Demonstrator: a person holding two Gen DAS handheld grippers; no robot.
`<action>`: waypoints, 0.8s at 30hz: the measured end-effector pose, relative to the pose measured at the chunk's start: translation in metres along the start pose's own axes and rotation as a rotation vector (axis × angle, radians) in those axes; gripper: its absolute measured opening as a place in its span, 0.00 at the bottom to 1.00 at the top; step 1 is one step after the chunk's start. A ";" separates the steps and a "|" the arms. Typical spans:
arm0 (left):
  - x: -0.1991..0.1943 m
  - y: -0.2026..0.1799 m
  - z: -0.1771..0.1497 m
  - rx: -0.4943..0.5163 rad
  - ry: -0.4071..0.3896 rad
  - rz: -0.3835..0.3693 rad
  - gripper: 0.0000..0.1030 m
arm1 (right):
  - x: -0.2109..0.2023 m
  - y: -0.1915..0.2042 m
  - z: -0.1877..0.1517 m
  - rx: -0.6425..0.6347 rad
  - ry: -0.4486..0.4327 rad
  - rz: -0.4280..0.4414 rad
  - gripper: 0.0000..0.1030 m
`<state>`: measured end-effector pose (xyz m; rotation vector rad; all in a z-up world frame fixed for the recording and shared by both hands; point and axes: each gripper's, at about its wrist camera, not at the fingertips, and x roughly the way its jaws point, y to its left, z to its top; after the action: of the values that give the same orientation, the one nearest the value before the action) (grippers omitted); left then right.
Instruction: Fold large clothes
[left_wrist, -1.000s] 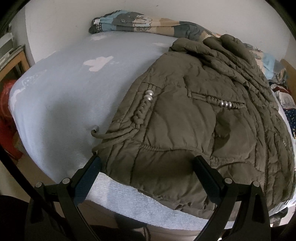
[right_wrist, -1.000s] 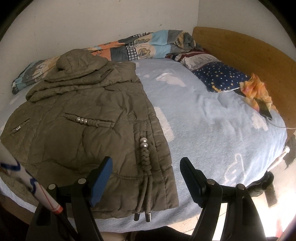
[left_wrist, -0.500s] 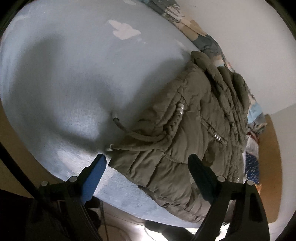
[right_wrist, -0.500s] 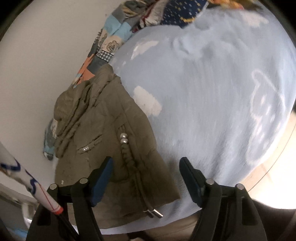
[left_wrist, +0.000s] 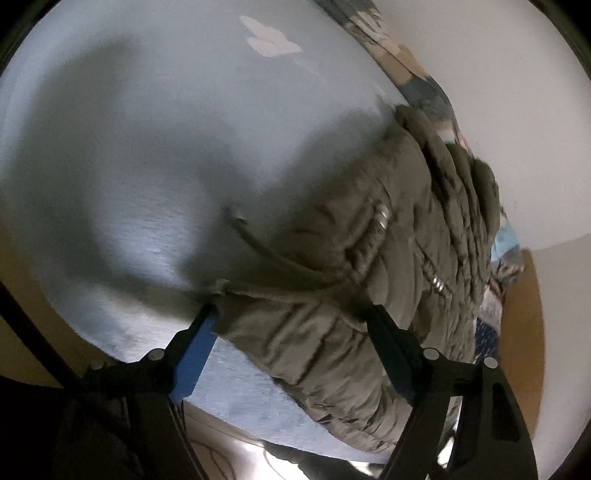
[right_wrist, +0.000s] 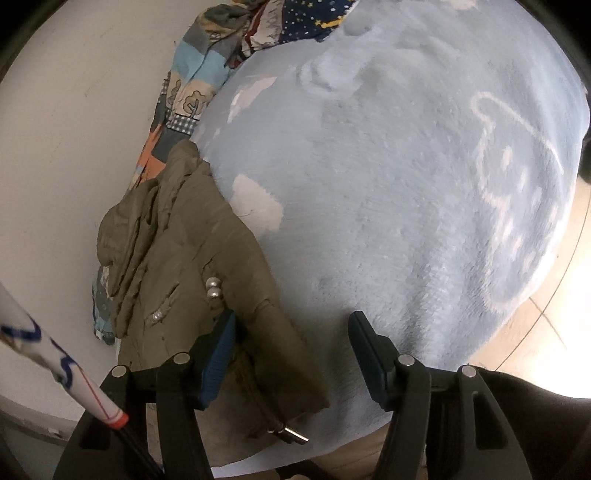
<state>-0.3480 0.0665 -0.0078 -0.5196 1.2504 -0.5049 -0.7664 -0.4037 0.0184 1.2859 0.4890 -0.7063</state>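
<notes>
Olive quilted jacket (left_wrist: 369, 295): its hem corners lie between both grippers' closing, not yet pinching fingers (left_wrist: 199, 347), long axis running away across the bed (right_wrist: 406, 184).

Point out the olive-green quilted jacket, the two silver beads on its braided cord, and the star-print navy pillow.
Olive-green quilted jacket (right_wrist: 177, 258): right wrist view, mid front panel.
Two silver beads (right_wrist: 213, 288): right wrist view, between the pair on the cord.
Star-print navy pillow (right_wrist: 314, 14): right wrist view, its visible lower part.

Jacket (right_wrist: 192, 258): olive-green, quilted, silver beads.
Blanket (right_wrist: 406, 184): pale blue, white cloud shapes.
Quilt (right_wrist: 192, 92), upper left: multicoloured patchwork.
</notes>
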 end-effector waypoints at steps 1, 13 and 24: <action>0.002 -0.004 -0.002 0.022 0.000 0.002 0.79 | 0.000 -0.001 0.001 0.003 0.001 0.002 0.66; 0.004 -0.038 -0.014 0.199 -0.048 -0.015 0.72 | 0.004 -0.015 0.006 0.057 -0.006 0.045 0.67; 0.009 -0.041 -0.015 0.213 -0.055 -0.015 0.72 | 0.030 -0.001 -0.019 0.064 0.167 0.178 0.64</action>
<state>-0.3634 0.0276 0.0075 -0.3607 1.1258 -0.6249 -0.7454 -0.3910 -0.0072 1.4359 0.4825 -0.4711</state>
